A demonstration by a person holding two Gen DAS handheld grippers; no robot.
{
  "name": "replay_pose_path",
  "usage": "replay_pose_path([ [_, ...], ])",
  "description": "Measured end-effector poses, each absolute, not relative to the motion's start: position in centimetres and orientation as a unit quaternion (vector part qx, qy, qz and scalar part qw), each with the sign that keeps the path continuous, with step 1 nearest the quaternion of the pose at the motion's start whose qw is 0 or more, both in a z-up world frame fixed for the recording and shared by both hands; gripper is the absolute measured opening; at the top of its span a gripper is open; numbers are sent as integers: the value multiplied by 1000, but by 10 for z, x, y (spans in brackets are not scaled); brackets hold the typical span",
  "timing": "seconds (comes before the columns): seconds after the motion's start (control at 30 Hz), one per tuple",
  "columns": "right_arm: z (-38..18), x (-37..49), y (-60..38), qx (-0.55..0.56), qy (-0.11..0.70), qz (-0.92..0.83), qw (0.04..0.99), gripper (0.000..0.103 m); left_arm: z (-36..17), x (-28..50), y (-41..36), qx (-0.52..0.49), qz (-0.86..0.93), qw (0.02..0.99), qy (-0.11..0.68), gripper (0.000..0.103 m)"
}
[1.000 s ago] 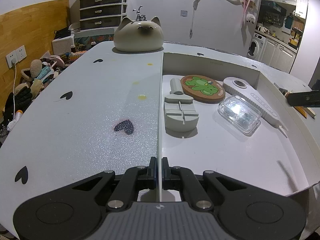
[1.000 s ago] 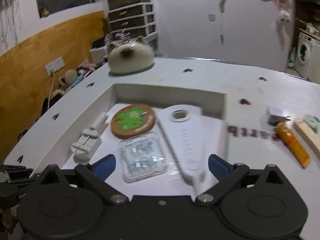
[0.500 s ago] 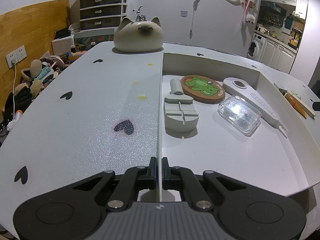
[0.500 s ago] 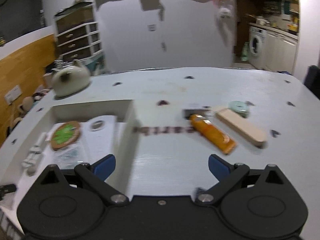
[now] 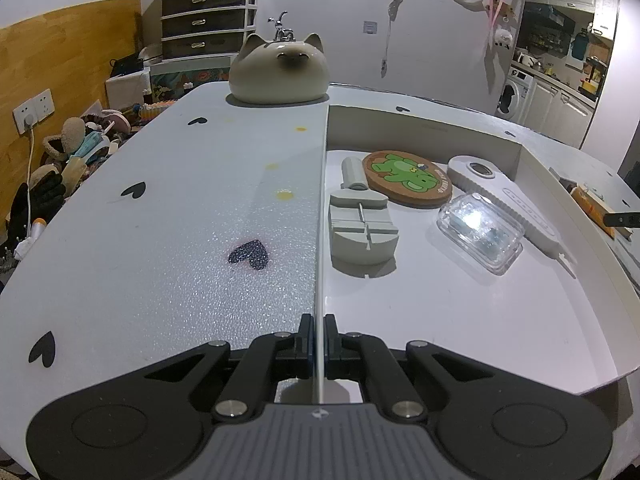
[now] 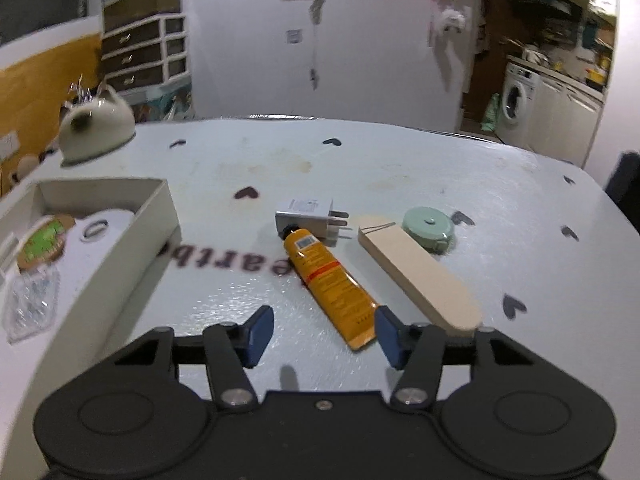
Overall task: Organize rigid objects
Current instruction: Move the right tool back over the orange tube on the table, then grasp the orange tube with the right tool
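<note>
Item: orange tube [image 6: 330, 280], flat on the tabletop mid-surface, beside the white box [image 6: 132, 236].
Right tool [image 6: 324, 330]: closing, tube end between, untouched; centre it first.
Left tool [image 5: 319, 338]: clamped on the box wall.

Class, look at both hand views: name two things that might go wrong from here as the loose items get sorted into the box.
1. The right tool is closing with only the orange tube's tail near one finger; it may clip the tube's end and push it aside.
2. The left tool is clamped on the box wall; tugging could tip the box and shift the clear case.
</note>
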State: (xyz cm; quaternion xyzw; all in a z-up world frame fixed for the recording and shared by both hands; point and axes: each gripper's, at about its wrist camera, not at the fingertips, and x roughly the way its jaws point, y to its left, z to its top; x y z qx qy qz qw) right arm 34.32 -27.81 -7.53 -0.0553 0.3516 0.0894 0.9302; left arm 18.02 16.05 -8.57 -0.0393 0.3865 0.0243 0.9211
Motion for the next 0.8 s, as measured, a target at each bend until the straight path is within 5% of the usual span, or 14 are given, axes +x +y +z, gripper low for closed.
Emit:
replay_pose_path([
  [0.8, -89, 386, -256, -58, 380, 115, 916, 45, -86, 186, 158, -37, 27, 920, 388, 3],
])
